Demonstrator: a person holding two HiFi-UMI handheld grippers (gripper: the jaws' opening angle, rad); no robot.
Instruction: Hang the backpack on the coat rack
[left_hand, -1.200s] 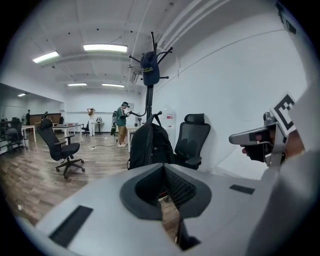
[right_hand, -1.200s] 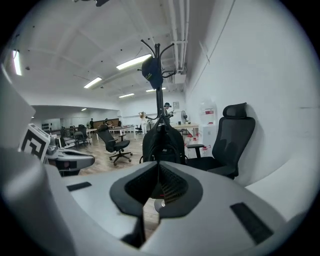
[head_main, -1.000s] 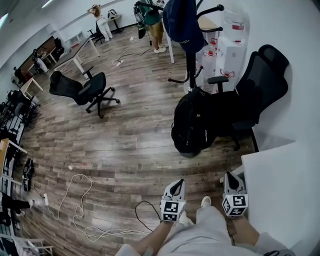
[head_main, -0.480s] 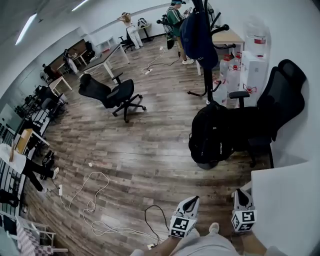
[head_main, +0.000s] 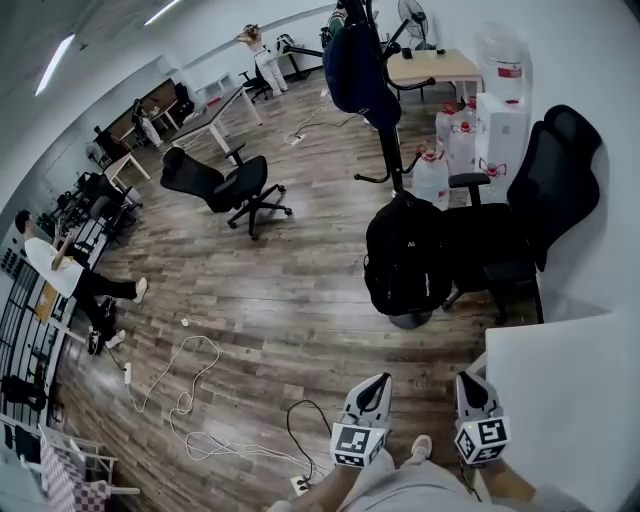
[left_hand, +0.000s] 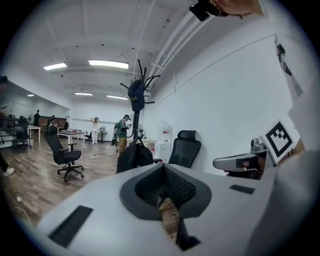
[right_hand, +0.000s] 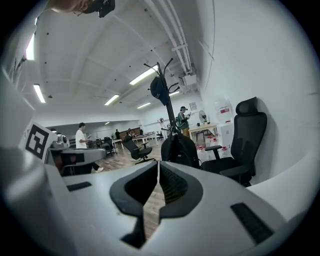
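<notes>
A black backpack (head_main: 407, 255) rests upright on the seat of a black office chair (head_main: 520, 215), against its front edge. Just behind it stands the black coat rack (head_main: 388, 120), with a dark blue bag (head_main: 355, 60) hanging near its top. My left gripper (head_main: 377, 385) and right gripper (head_main: 469, 383) are low in the head view, well short of the backpack, both shut and empty. From the left gripper (left_hand: 162, 169) view, the backpack (left_hand: 134, 156) and rack (left_hand: 136, 107) lie ahead. In the right gripper (right_hand: 158, 166) view the backpack (right_hand: 178, 149) sits in front of the rack (right_hand: 166, 97).
A white table (head_main: 565, 395) is at my right. Water bottles (head_main: 432, 175) and a white dispenser (head_main: 500, 120) stand by the wall. A second office chair (head_main: 222, 185) is out on the wood floor, cables (head_main: 185, 400) trail at the lower left, and a person (head_main: 75, 275) sits at far left.
Both grippers have come up a little and forward, still shut and empty. The head view has swung, and more of the room and a seated person show at the left.
</notes>
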